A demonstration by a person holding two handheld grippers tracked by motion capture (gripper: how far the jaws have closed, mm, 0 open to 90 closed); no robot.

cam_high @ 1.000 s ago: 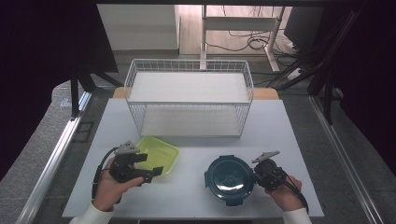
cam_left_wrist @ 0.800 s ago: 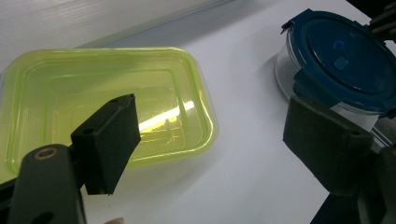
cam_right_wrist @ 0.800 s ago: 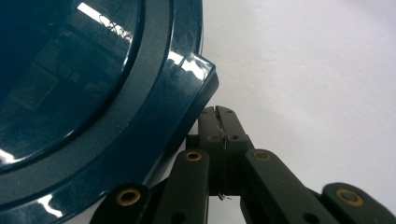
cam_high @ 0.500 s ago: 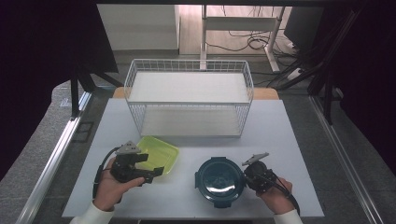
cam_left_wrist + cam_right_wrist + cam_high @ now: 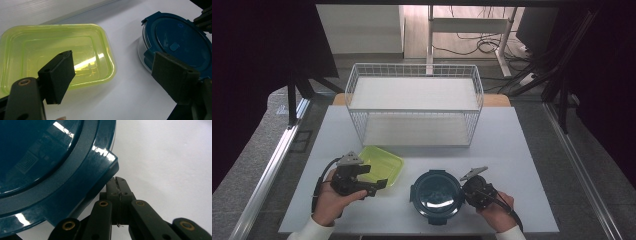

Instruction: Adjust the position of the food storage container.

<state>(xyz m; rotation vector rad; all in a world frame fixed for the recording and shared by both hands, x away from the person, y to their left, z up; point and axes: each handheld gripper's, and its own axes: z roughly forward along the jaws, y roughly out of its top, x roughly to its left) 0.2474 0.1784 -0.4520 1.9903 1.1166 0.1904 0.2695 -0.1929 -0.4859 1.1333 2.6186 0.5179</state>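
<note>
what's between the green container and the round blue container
Only bare white table: in the left gripper view, a strip of it separates the green container from the blue-lidded round container.

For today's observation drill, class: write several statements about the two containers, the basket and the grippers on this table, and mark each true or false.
1. The right gripper has its jaws shut against the rim of the blue container. True.
2. The green tub has a lid on it. False: it is open and looks empty.
3. The left gripper is open, holding nothing. True.
4. The blue container sits inside the wire basket. False: it is on the table, in front of the basket.
5. The green tub lies to the left of the blue container in the high view. True.
6. The left gripper grips the green tub. False: its jaws hang above it, apart.
</note>
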